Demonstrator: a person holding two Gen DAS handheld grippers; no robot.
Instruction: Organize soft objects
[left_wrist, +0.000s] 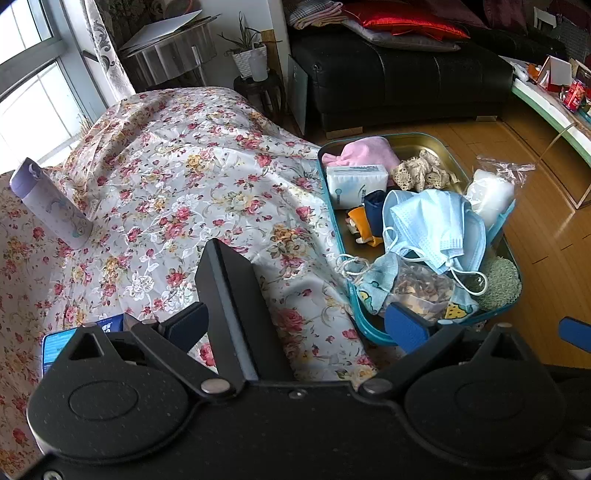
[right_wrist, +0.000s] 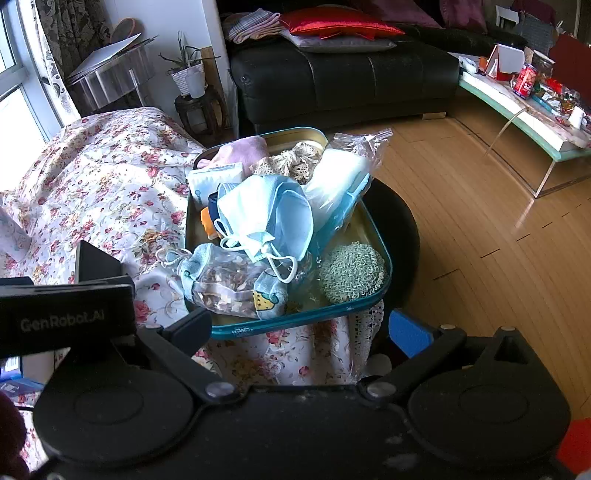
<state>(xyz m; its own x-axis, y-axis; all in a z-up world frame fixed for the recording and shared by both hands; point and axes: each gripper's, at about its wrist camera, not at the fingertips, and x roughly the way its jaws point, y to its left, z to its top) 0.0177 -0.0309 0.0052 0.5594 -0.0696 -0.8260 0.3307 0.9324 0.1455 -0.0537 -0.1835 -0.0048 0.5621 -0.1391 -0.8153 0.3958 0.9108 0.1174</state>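
Observation:
A teal tin tray (left_wrist: 380, 334) (right_wrist: 295, 320) sits at the right edge of the flower-cloth table. It holds blue face masks (left_wrist: 436, 225) (right_wrist: 269, 214), a pink cloth (left_wrist: 364, 151) (right_wrist: 243, 149), a tissue pack (left_wrist: 356, 182) (right_wrist: 218, 177), beige lace (left_wrist: 421, 171) (right_wrist: 291, 160), a green knitted pad (left_wrist: 496, 280) (right_wrist: 351, 273), a clear bag of dried bits (left_wrist: 421, 288) (right_wrist: 225, 288) and a white roll in plastic (left_wrist: 489, 192) (right_wrist: 340, 173). My left gripper (left_wrist: 295, 325) is open and empty before the tray's near left corner. My right gripper (right_wrist: 299, 328) is open and empty at the tray's near rim.
A lilac bottle (left_wrist: 48, 203) lies on the cloth at far left. A blue packet (left_wrist: 74, 341) lies by the left gripper. A black stand (left_wrist: 229, 306) rises between the left gripper's fingers. A black sofa (right_wrist: 343, 77), a plant stool (right_wrist: 195, 107) and a glass coffee table (right_wrist: 532, 122) stand beyond on the wooden floor.

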